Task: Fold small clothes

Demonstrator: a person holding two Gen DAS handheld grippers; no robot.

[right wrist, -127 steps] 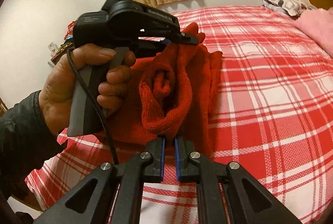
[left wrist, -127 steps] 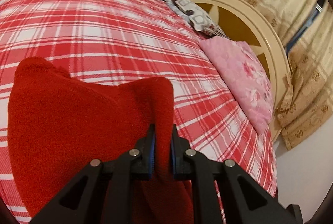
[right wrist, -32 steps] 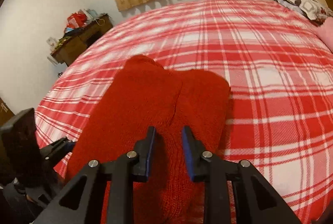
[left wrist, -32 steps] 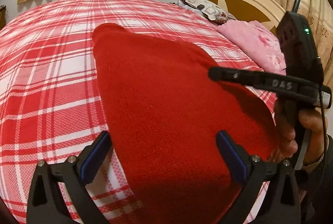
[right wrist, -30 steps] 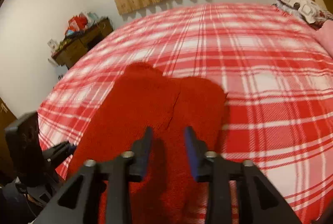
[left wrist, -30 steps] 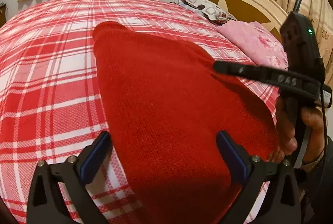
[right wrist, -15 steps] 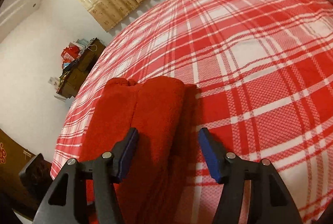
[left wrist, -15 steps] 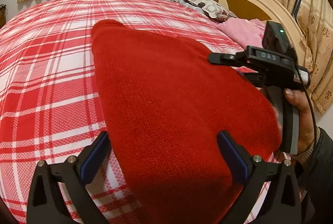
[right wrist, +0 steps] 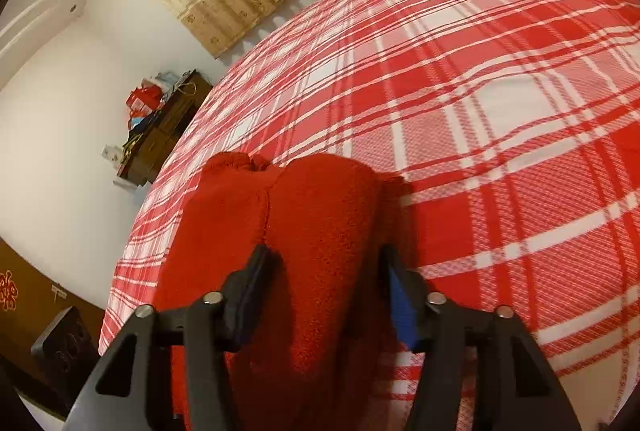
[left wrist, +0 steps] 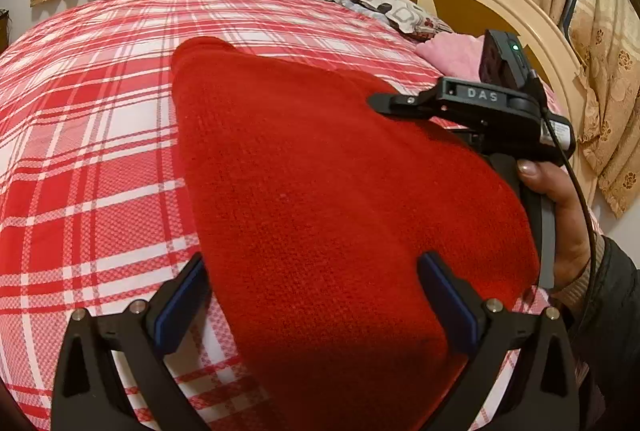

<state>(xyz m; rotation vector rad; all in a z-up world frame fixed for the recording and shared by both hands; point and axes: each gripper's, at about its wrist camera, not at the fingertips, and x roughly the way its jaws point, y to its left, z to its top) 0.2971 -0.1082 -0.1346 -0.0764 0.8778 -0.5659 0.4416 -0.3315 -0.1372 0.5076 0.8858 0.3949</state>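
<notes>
Red knitted garment [left wrist: 320, 191] lies folded on the bed's red-and-white plaid cover [left wrist: 92, 151], and we hover both tools over it. Our left hand-held gripper [left wrist: 316, 295] has its jaws spread wide across the near end of the knit, pads clear of it. Our right hand-held gripper [right wrist: 326, 291] straddles a thick fold at the garment's far edge, jaws closing, pads right at the cloth. A hand [left wrist: 560, 215] grips its handle beside the cream headboard [left wrist: 520, 15].
</notes>
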